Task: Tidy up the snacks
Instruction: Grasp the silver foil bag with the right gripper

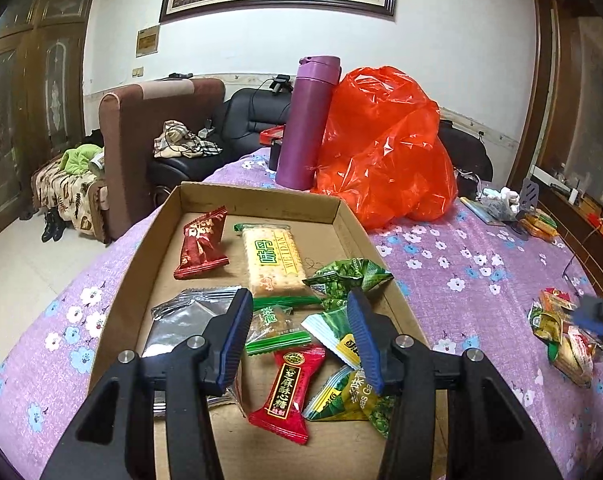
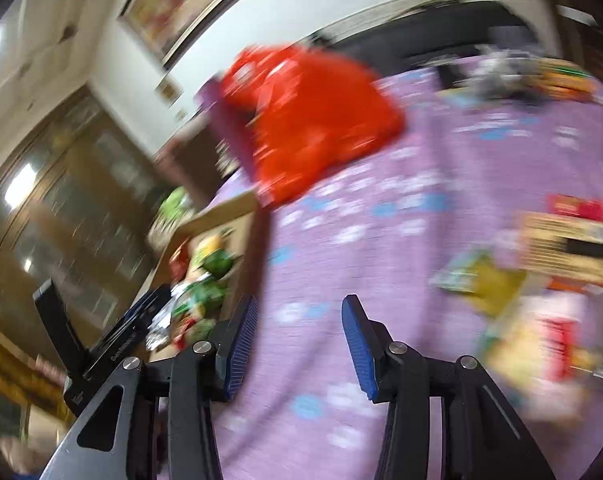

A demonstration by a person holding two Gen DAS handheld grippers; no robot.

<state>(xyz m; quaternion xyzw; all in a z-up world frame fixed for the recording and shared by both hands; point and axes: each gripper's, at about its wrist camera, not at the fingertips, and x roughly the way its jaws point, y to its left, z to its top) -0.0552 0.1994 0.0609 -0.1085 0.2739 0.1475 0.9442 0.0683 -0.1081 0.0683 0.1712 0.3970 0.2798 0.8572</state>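
Observation:
A shallow cardboard box (image 1: 343,216) lies on the purple flowered cloth and holds several snack packets: a dark red packet (image 1: 201,246), a cracker pack (image 1: 275,260), green bags (image 1: 347,278), a silver pouch (image 1: 181,316) and a red candy (image 1: 289,392). My left gripper (image 1: 299,312) is open and empty, hovering over the box above a small green-edged packet (image 1: 273,326). My right gripper (image 2: 299,316) is open and empty above the cloth; its view is blurred. It also shows in the left wrist view (image 1: 597,314), by a loose snack pile (image 1: 561,336). That pile (image 2: 541,280) lies to the right in the right wrist view.
A purple bottle (image 1: 307,120) and an orange plastic bag (image 1: 385,144) stand behind the box. More small items (image 1: 501,204) sit at the cloth's far right. The box (image 2: 237,248) and bag (image 2: 313,120) appear left of my right gripper.

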